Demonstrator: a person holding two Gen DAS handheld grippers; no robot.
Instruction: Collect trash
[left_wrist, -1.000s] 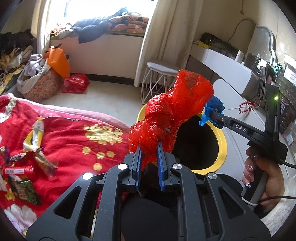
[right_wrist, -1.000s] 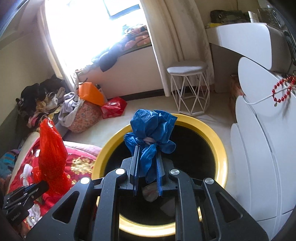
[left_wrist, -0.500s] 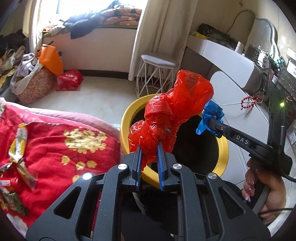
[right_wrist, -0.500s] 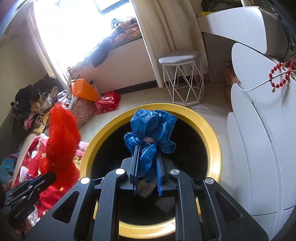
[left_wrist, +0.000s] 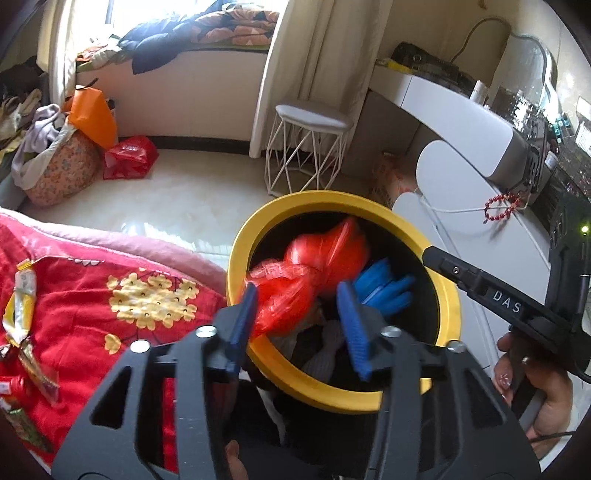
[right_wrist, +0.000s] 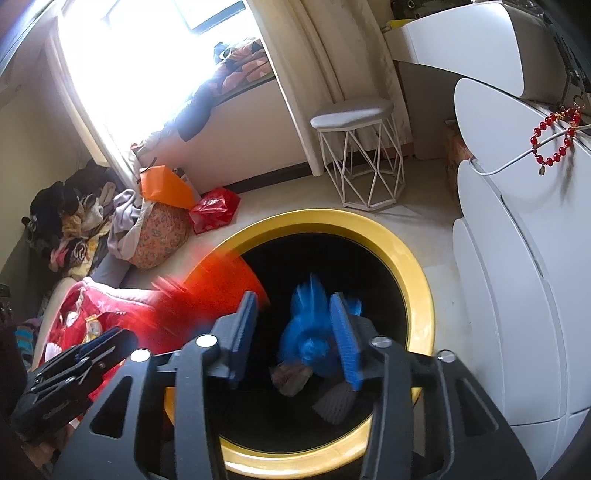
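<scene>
Both grippers hang over the round yellow-rimmed bin (left_wrist: 255, 236) with its black interior. The left gripper (left_wrist: 299, 325) is opening, its ribbed blue pads clear of the crinkled red plastic bag (left_wrist: 314, 266) dropping inside at twelve o'clock. The right gripper (right_wrist: 291, 336) is opening too, the blurred blue plastic bag (right_wrist: 308, 332) loose between its jaws.

white wire-frame stool (left_wrist: 309, 147) beside cream curtain (left_wrist: 314, 66). orange bag (left_wrist: 94, 114) atop floral sack (left_wrist: 61, 168), red plastic bag (left_wrist: 129, 157) just beside. red bead bracelet (right_wrist: 554, 138) on white cabinet (right_wrist: 517, 258). clothes heaped on window ledge (left_wrist: 199, 31).
</scene>
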